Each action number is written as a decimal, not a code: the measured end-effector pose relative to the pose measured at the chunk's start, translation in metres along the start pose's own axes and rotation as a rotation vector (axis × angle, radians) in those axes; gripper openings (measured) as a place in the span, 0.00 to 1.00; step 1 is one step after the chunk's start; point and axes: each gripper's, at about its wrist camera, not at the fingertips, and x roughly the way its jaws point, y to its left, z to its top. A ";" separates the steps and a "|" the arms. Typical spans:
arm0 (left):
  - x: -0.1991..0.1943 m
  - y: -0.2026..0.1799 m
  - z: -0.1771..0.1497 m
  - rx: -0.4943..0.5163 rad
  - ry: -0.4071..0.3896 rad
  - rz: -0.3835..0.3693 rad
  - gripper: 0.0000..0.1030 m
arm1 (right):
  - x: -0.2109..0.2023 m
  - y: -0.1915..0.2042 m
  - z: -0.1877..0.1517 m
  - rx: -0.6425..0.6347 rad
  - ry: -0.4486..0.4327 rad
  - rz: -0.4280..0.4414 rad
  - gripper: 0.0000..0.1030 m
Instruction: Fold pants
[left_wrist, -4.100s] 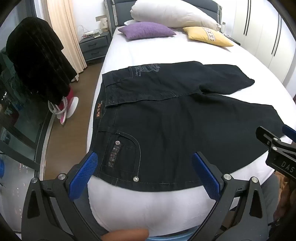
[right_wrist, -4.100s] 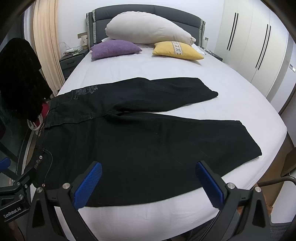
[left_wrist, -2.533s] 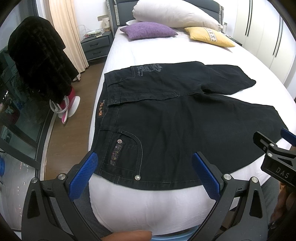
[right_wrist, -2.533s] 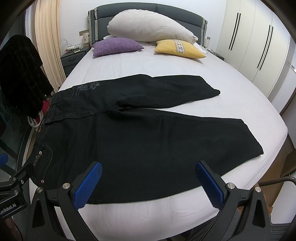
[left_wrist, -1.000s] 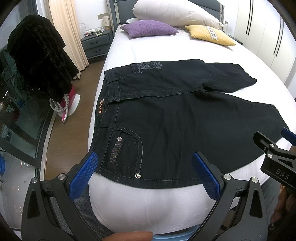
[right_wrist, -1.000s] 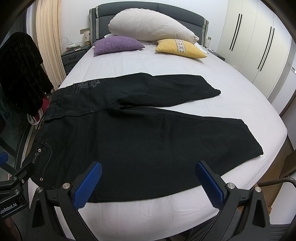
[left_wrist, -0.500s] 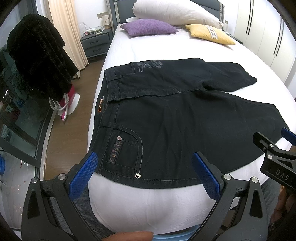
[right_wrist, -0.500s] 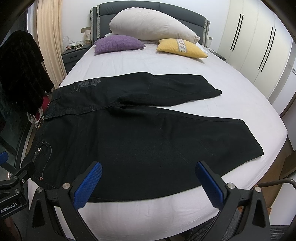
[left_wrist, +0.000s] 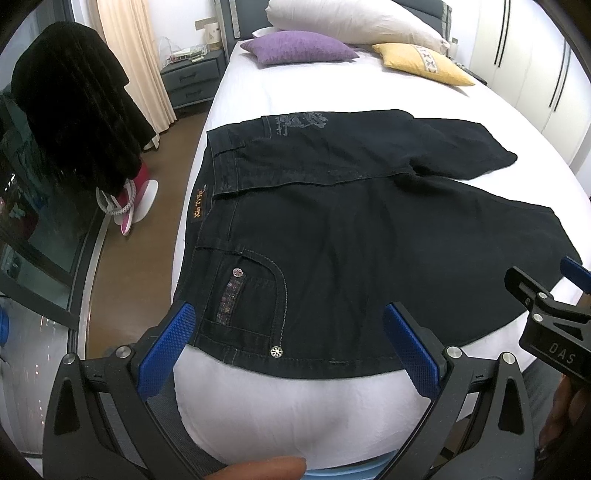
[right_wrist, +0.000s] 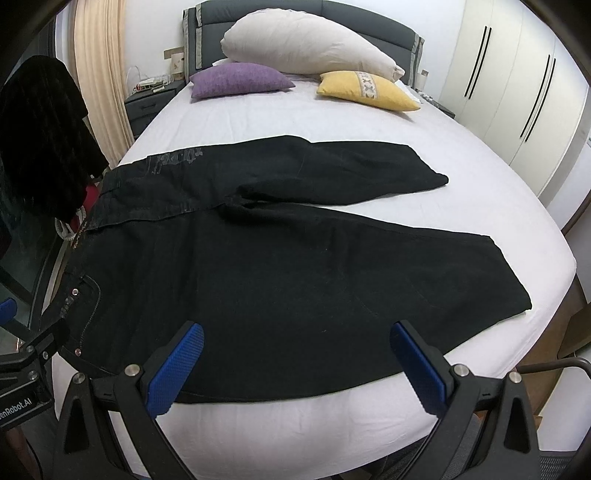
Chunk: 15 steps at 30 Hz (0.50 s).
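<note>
Across the white bed (right_wrist: 258, 122) lie the black jeans (right_wrist: 295, 273), spread flat with the waistband at the bed's left edge and both legs running rightward, the far leg angled away from the near one. Near the front edge, the left gripper (left_wrist: 290, 350) hovers over the studded pocket (left_wrist: 255, 295), its blue pads wide apart and empty. Further right, the right gripper (right_wrist: 295, 363) hangs above the near leg's lower hem side, likewise spread and holding nothing. Purple (right_wrist: 240, 79) and yellow (right_wrist: 365, 90) cushions sit by the headboard.
</note>
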 end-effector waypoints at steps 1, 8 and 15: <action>0.002 0.001 0.001 -0.002 0.003 0.000 1.00 | 0.002 0.001 0.001 0.000 0.002 0.000 1.00; 0.017 0.004 0.008 -0.005 0.023 0.009 1.00 | 0.011 0.001 0.006 -0.014 0.012 0.016 1.00; 0.039 0.014 0.027 -0.011 0.031 0.008 1.00 | 0.025 0.002 0.031 -0.061 -0.011 0.079 1.00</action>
